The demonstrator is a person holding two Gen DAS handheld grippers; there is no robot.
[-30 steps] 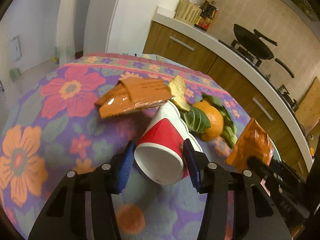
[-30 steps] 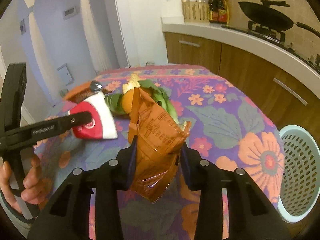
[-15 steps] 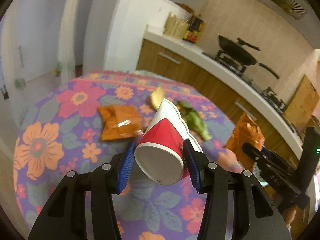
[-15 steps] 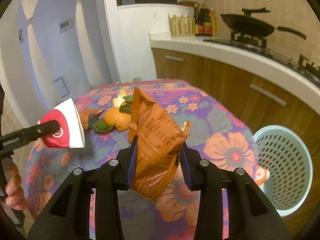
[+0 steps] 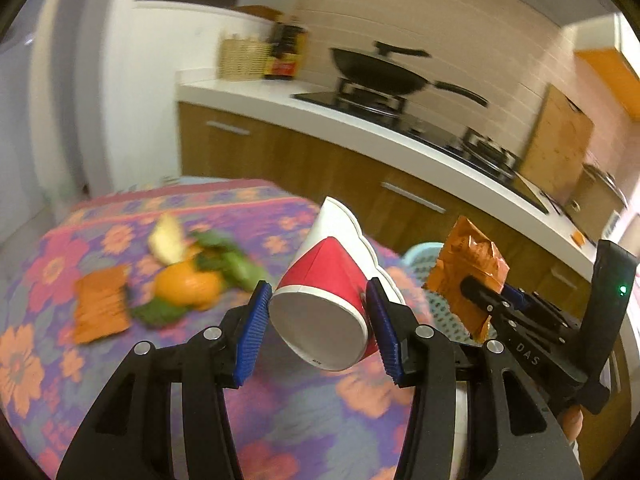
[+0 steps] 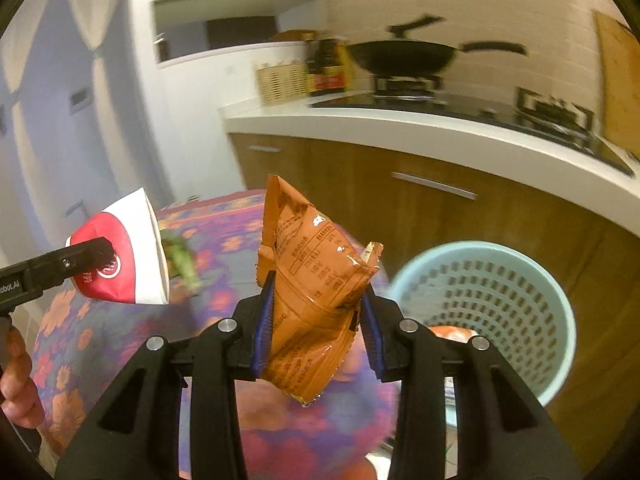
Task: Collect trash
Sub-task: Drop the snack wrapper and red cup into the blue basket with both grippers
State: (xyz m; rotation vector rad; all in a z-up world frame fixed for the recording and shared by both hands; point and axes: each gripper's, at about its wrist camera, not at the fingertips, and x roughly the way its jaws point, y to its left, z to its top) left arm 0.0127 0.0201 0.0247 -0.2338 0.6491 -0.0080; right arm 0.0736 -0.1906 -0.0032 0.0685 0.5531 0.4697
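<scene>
Kitchen table [image 5: 120, 380]: floral cloth, scraps left on it.
Left gripper [image 5: 316, 320]: paper cup [image 5: 324, 312] is pinched.
Right gripper [image 6: 316, 328]: orange wrapper [image 6: 312, 292] is clamped.
Bin [image 6: 532, 280]: lies right of both, nearer the right gripper.

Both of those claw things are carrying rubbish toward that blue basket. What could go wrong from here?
The squashed paper cup sits tilted in the left gripper, pinched near its base, so it might slip out. The orange wrapper in the right gripper is crinkly and light; released early, it may miss the basket, which lies off to the right. Both are blurred, so aim is uncertain.
</scene>
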